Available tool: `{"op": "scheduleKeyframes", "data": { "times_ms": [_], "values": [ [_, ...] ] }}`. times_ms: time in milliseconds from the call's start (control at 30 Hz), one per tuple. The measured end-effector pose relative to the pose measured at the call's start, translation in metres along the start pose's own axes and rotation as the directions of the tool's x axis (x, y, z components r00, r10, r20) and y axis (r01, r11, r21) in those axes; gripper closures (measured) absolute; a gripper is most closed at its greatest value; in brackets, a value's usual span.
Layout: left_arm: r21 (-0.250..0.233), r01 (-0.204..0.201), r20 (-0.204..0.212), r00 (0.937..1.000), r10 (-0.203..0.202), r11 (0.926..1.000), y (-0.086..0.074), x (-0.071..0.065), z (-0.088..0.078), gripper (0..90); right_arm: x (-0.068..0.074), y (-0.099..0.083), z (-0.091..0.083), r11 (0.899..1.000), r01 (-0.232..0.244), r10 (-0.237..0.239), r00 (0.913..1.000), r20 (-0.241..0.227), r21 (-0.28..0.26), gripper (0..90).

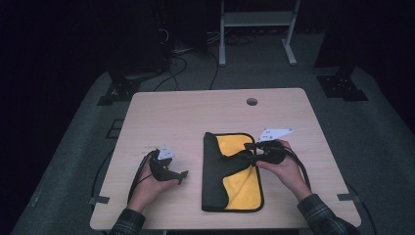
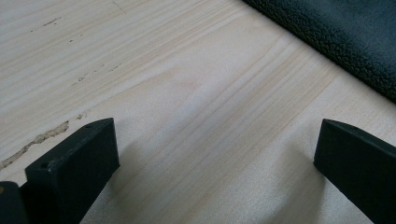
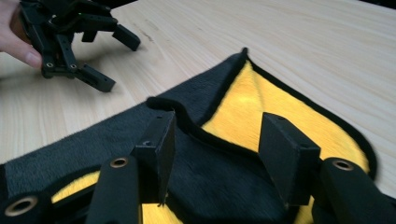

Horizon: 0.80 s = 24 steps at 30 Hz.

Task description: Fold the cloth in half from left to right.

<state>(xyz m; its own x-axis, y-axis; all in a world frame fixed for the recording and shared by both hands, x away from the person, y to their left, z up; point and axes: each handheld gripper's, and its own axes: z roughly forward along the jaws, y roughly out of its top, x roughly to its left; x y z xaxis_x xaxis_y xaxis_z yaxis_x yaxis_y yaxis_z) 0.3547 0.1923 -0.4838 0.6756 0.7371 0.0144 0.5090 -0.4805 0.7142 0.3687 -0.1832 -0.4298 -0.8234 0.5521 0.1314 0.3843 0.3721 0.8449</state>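
- On the wooden counter (image 1: 161,117), a black-and-yellow microfibre cloth (image 1: 240,188) lies half folded.
- Right tongs (image 3: 219,140) stand parted over its black flap, gripping nothing.
- Left tongs (image 2: 215,158) rest released beside it.

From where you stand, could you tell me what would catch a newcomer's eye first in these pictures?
The bright yellow and black cloth stands out at once, lying partly folded right of the middle of the pale wooden table. The right gripper hangs over it with its jaws apart, a black fold showing between them in the right gripper view. To the left of the cloth, the left gripper rests on bare wood, jaws wide open.
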Motion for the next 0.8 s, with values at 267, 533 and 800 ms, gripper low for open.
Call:
{"op": "scheduleKeyframes", "data": {
  "times_ms": [267,533,800],
  "values": [
    [0.000,0.000,0.000,1.0000,0.000,1.0000,0.000,0.000,0.000,0.0,0.009,0.009,0.028,0.998,0.037,-0.035,0.9979,-0.055,0.043,41.9],
    [0.000,0.000,0.000,1.0000,0.000,1.0000,0.000,0.000,0.000,0.0,0.015,0.010,0.051,0.994,0.075,-0.070,0.9953,-0.067,0.078,40.0],
    [0.000,-0.002,0.000,1.0000,0.002,1.0000,0.000,0.000,0.000,0.0,0.019,0.009,0.073,0.984,0.118,-0.110,0.9915,-0.069,0.130,40.4]
  ]
}}
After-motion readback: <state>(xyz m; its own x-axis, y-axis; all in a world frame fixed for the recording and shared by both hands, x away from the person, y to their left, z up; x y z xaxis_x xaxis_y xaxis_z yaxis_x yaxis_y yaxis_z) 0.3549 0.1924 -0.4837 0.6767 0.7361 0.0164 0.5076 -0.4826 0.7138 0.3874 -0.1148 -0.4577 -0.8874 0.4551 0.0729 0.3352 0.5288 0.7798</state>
